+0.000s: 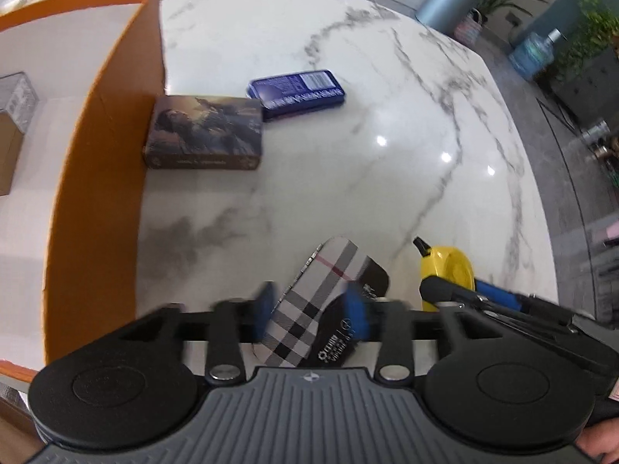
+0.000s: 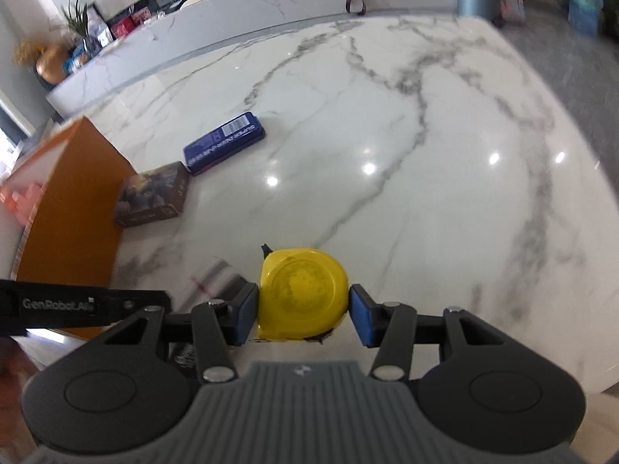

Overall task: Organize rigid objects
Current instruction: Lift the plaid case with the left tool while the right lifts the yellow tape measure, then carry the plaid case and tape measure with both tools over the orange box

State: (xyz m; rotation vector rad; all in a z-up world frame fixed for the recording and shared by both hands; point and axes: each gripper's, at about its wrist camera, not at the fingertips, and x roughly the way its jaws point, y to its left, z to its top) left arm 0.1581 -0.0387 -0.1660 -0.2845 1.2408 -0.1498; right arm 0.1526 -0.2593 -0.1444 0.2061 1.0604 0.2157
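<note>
In the left wrist view my left gripper (image 1: 309, 309) is open, its blue pads (image 1: 265, 305) on either side of a plaid tin case (image 1: 313, 305) lying on the marble table; whether they touch it I cannot tell. A yellow tape measure (image 1: 448, 270) lies to its right. In the right wrist view my right gripper (image 2: 303, 315) is open around the yellow tape measure (image 2: 303, 294), the left pad touching it, the right pad (image 2: 361, 321) a little apart. A brown picture box (image 1: 205, 135) and a blue tin (image 1: 298, 92) lie beside the orange box (image 1: 112, 178).
The orange box (image 2: 73, 201) stands at the left with a white inside holding a small carton (image 1: 11, 150). The marble table (image 2: 406, 178) stretches right and far. A grey bin (image 1: 448, 0) and plants stand on the floor beyond the table edge.
</note>
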